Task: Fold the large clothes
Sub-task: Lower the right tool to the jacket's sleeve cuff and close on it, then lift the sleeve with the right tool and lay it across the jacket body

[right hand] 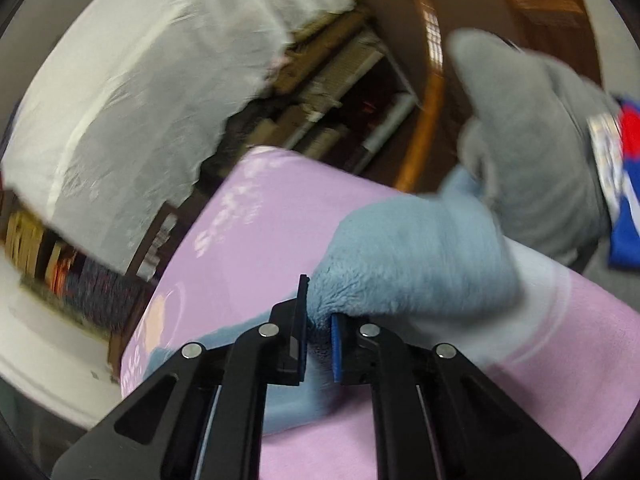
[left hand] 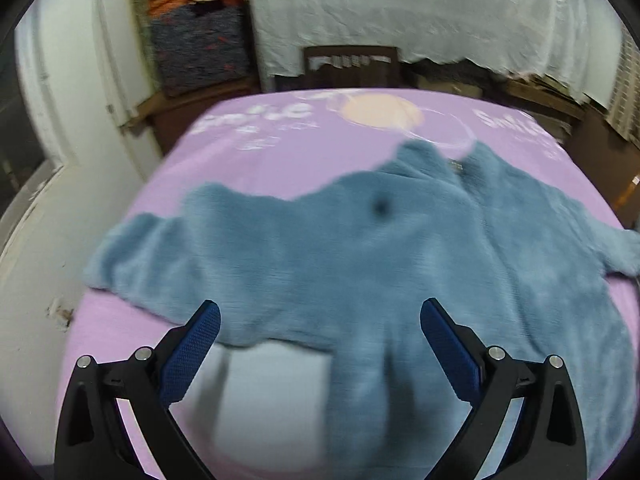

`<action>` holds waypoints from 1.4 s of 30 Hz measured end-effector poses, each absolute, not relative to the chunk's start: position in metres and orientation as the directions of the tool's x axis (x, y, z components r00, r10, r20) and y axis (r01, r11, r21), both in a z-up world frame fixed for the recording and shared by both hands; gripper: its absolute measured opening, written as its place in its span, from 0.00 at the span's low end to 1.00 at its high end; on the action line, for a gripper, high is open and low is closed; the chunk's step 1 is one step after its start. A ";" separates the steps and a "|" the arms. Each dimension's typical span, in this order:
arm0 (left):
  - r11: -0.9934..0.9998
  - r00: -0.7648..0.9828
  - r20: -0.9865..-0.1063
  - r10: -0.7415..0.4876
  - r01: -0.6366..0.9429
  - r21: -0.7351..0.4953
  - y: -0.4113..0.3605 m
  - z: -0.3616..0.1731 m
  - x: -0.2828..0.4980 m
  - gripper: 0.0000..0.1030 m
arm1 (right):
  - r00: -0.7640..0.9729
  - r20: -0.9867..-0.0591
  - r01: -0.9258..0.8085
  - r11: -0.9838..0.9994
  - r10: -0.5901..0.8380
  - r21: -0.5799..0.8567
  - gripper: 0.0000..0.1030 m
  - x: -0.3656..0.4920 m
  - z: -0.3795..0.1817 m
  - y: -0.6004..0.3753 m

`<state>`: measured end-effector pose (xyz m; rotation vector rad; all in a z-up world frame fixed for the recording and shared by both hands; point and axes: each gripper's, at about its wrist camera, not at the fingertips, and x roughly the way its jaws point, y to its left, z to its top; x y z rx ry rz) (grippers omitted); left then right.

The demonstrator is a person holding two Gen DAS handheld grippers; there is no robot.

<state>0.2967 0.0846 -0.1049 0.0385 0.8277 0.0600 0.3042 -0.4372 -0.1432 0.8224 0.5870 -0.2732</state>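
The blue fleece garment [left hand: 360, 248] lies spread over the table [left hand: 248, 160], which is covered in a lilac printed cloth. Its collar points toward the far edge and its sleeves reach out toward the left and right edges, a flat layout that suits folding in from the sides.

The left gripper [left hand: 320, 328] hovers above the near hem with its fingers [left hand: 196, 344] wide apart and nothing between them. It looks ready to come down on the hem or the left sleeve, though blur hides how close it is to the fabric.

The right gripper [right hand: 318, 336] has its fingers [right hand: 298, 320] drawn nearly together on a bunched fold of the fleece [right hand: 408, 252]. The pinched part rises off the table, probably so that the sleeve or side can be carried across the body.

Beyond it, a grey-gloved hand [right hand: 532, 140] is raised near the table's edge. Whether it touches the fabric I cannot tell.

A thick, fluffy pile like this likely needs a firm pinch, since it may slip out.
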 end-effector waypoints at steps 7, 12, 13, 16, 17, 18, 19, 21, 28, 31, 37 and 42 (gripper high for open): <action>0.994 0.668 -0.744 0.029 -0.097 -0.048 0.118 -0.108 0.297 0.97 | 0.823 -0.562 0.271 0.808 0.087 0.523 0.08 0.333 -0.100 -0.338; 0.991 0.692 -0.721 0.007 -0.100 -0.087 0.128 -0.099 0.283 0.97 | 0.787 -0.590 0.141 0.878 0.181 0.458 0.08 0.352 -0.101 -0.258; 0.990 0.694 -0.720 0.002 -0.101 -0.094 0.129 -0.097 0.282 0.97 | 0.775 -0.600 0.121 0.884 0.200 0.452 0.08 0.352 -0.105 -0.244; 0.989 0.685 -0.728 -0.010 -0.099 -0.107 0.130 -0.098 0.280 0.97 | 0.719 -0.643 0.060 0.899 0.263 0.434 0.09 0.354 -0.125 -0.203; 0.989 0.679 -0.734 -0.015 -0.097 -0.111 0.130 -0.100 0.281 0.97 | 0.678 -0.674 0.033 0.903 0.295 0.428 0.10 0.358 -0.139 -0.187; 0.989 0.673 -0.740 -0.020 -0.095 -0.112 0.129 -0.101 0.281 0.97 | 0.654 -0.690 0.022 0.904 0.310 0.428 0.13 0.358 -0.145 -0.179; 0.989 0.669 -0.743 -0.019 -0.094 -0.110 0.128 -0.103 0.282 0.97 | 0.610 -0.717 0.012 0.901 0.337 0.434 0.14 0.360 -0.159 -0.170; 0.990 0.662 -0.750 -0.011 -0.096 -0.100 0.127 -0.106 0.283 0.97 | 0.545 -0.745 0.012 0.884 0.386 0.466 0.22 0.359 -0.178 -0.166; 0.994 0.645 -0.764 0.001 -0.086 -0.071 0.123 -0.113 0.285 0.97 | 0.538 -0.666 -0.049 0.807 0.517 0.588 0.48 0.316 -0.169 -0.200; 0.996 0.653 -0.757 0.026 -0.078 -0.033 0.117 -0.115 0.283 0.97 | 0.586 -0.651 -0.035 0.818 0.482 0.574 0.49 0.303 -0.156 -0.223; 0.997 0.648 -0.762 -0.003 -0.053 -0.048 0.104 -0.114 0.279 0.97 | 0.589 -0.675 0.094 0.792 0.444 0.603 0.31 0.330 -0.164 -0.258; 0.998 0.644 -0.765 -0.031 -0.020 -0.057 0.080 -0.108 0.273 0.97 | 0.540 -0.611 -0.190 0.791 0.579 0.582 0.42 0.352 -0.134 -0.194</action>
